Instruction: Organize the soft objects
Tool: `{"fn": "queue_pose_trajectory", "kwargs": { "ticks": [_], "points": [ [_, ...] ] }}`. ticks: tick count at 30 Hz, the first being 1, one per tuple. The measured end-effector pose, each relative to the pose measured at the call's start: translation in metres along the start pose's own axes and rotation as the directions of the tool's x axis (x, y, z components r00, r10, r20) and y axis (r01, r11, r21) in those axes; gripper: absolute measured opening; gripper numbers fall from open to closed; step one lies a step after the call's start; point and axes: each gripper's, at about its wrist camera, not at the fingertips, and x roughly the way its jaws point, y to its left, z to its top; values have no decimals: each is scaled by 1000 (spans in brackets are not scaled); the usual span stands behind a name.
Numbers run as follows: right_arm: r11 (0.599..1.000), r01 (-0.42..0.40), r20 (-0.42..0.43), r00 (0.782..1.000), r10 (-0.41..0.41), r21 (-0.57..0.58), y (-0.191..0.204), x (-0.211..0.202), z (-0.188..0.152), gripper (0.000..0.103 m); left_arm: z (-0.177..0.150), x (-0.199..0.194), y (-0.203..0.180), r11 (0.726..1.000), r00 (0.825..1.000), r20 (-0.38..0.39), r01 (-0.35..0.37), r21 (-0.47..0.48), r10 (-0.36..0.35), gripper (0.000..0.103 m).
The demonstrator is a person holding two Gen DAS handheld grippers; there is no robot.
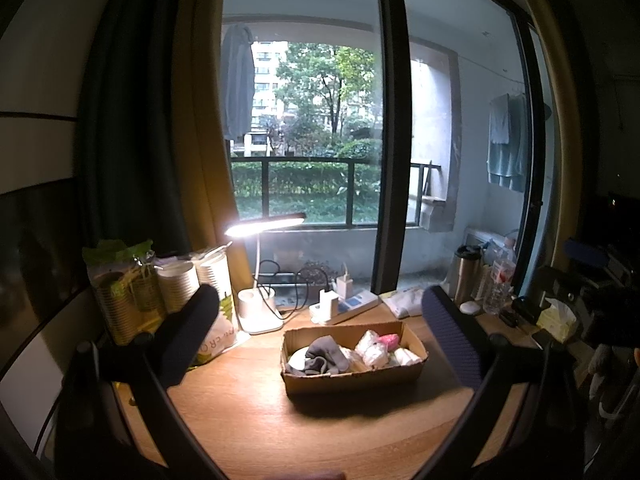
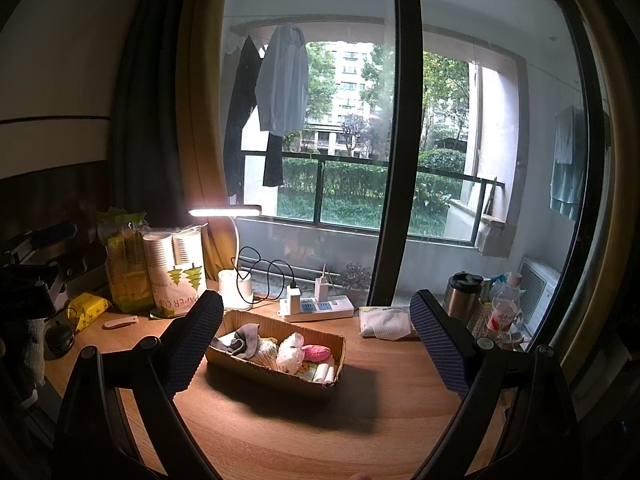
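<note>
Soft objects sit together in a cardboard box (image 1: 352,364) on the wooden desk (image 1: 256,412): a grey sock (image 1: 324,354) at the box's left end, a crinkled clear bag (image 1: 372,348) in the middle, and a pink piece (image 1: 389,339) behind it toward the upper right.

In my left view the box lies at lower centre of the frame, between my two fingers and beyond their tips. My left claw (image 1: 320,320) is spread wide, holding nothing, with one finger at lower left and the other at lower right.

In my right view the box (image 2: 276,364) sits lower centre, tilted, its near left corner just beside my left finger (image 2: 192,340), though I cannot tell if they touch. The sock (image 2: 244,340), bag (image 2: 290,352) and pink piece (image 2: 316,352) show inside. My right claw (image 2: 316,332) is also spread wide and bare.

A lit lamp (image 2: 224,212) hangs over the upper left of the box, and a folded white cloth (image 2: 386,322) lies on the desk right of it.
</note>
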Motion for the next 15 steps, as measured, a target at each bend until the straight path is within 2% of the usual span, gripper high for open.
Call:
{"fn": "queue_pose_trajectory", "kwargs": {
  "ticks": [15],
  "points": [
    [1000,1,-9,1000,-1,3,-1,4,-5,96,-4,6,-6,1000,999,-8,31,3,-31,102]
  ]
}}
